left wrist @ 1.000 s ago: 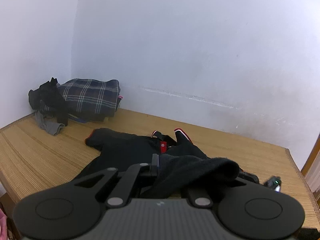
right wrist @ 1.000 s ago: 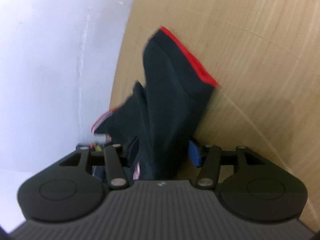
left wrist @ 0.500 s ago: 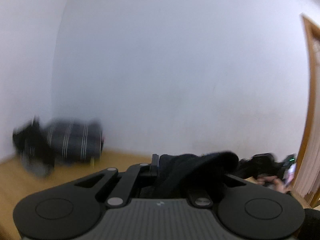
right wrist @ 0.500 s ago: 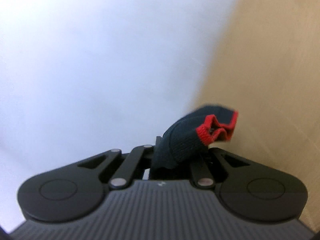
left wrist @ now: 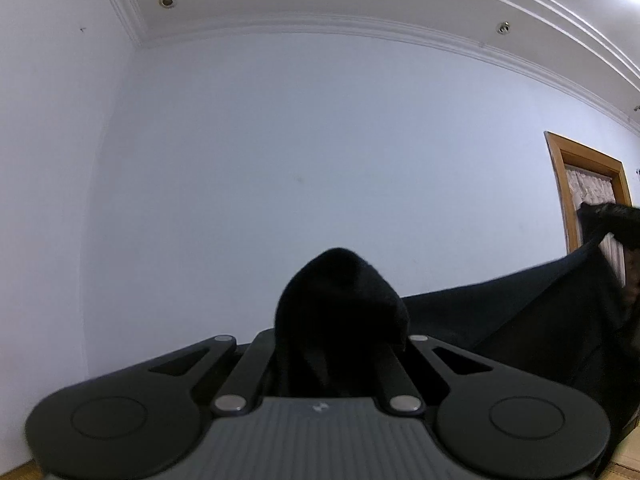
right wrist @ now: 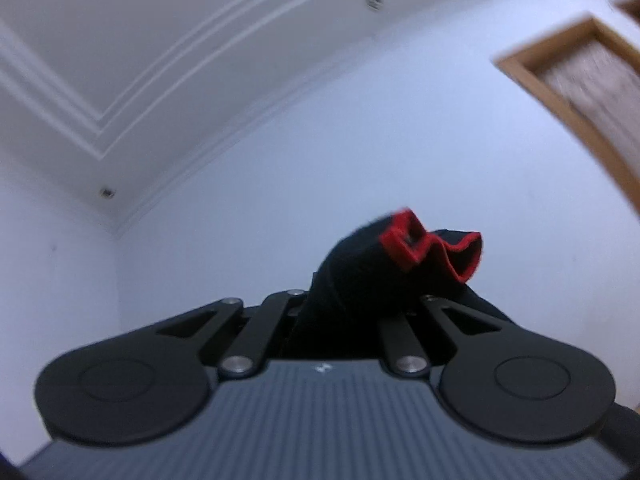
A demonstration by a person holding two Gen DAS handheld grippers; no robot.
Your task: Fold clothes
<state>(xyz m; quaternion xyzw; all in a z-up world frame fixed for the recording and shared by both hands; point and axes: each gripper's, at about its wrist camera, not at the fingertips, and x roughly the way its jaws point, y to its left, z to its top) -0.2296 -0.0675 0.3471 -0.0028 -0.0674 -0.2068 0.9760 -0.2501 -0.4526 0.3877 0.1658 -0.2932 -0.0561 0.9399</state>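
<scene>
A black garment with red trim is held up in the air between both grippers. My left gripper [left wrist: 332, 344] is shut on a bunched black fold of the garment [left wrist: 340, 300], and the cloth stretches away to the right [left wrist: 540, 304]. My right gripper [right wrist: 344, 312] is shut on another bunched part of the garment [right wrist: 360, 264], whose red-edged hem [right wrist: 432, 248] sticks out above the fingers. Both cameras point upward at the wall and ceiling. The fingertips are hidden by the cloth.
White walls and a moulded ceiling [left wrist: 360, 8] fill both views. A wooden door frame [left wrist: 584, 184] stands at the right and also shows in the right wrist view [right wrist: 560, 80]. A strip of the wooden surface [left wrist: 628, 456] shows at the lower right.
Both grippers have lifted and tilted upward with the garment. The bamboo surface and the plaid pile of clothes have dropped out of view; the ceiling now shows.
</scene>
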